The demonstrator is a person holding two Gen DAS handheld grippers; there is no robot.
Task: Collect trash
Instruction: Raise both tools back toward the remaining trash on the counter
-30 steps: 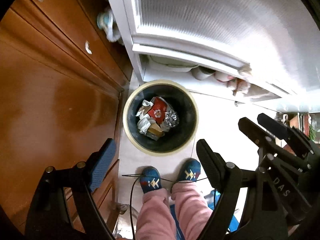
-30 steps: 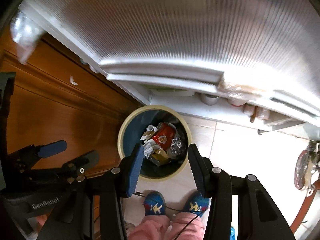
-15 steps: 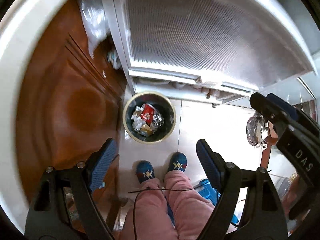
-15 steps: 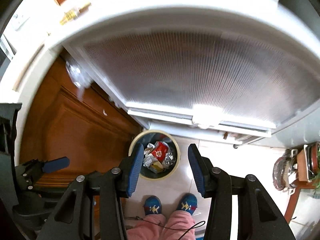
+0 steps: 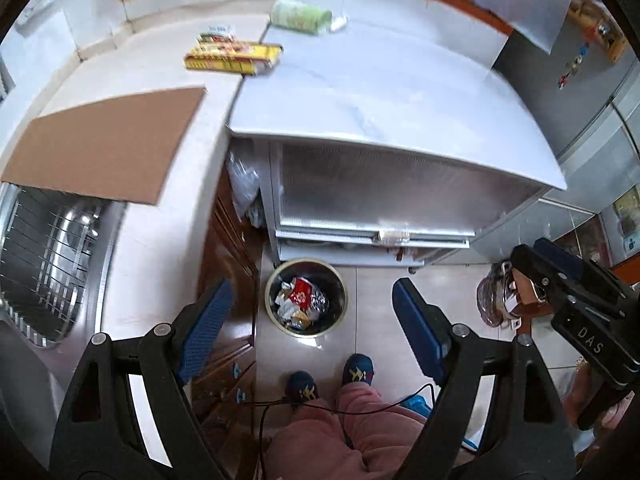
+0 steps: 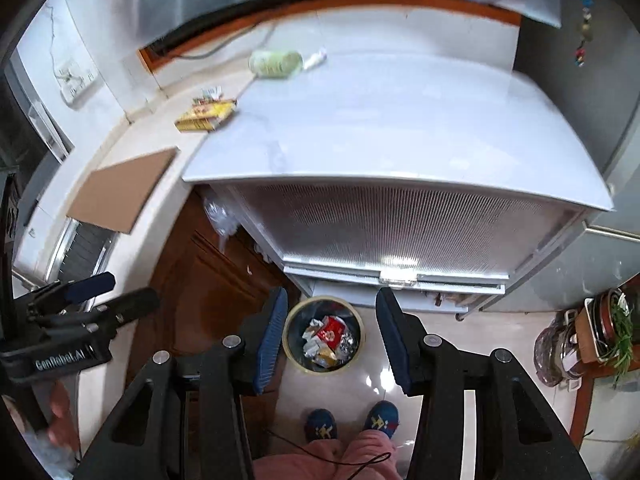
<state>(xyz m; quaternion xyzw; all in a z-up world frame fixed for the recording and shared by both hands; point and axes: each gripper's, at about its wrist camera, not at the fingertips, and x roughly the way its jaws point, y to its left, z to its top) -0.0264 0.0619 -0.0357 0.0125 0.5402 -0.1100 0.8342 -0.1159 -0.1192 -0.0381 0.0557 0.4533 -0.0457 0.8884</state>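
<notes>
A cream-rimmed round bin [image 5: 270, 292] [image 6: 289, 340] stands on the floor far below, holding crumpled trash [image 5: 301, 300] [image 6: 329, 336] with a red wrapper and foil. My left gripper [image 5: 308, 296] hangs high above it, open, with nothing between its blue pads. My right gripper [image 6: 332, 300] is likewise open and empty over the bin. On the counter lie a yellow box [image 5: 232, 58] [image 6: 206, 116], a green roll [image 5: 300, 16] [image 6: 276, 64], a small packet [image 5: 218, 32] and a cardboard sheet [image 5: 104, 144] [image 6: 120, 188].
A white cabinet top [image 5: 380, 92] juts out above the bin. A wooden cupboard [image 5: 228, 264] stands to the bin's left, and a sink with a wire rack [image 5: 44, 264] sits at far left. A person's feet in blue slippers [image 5: 332, 376] stand next to the bin.
Both grippers have risen well above the floor. The bin has shrunk in view and the counter top with its items has come into sight. The jaws stand as before.
</notes>
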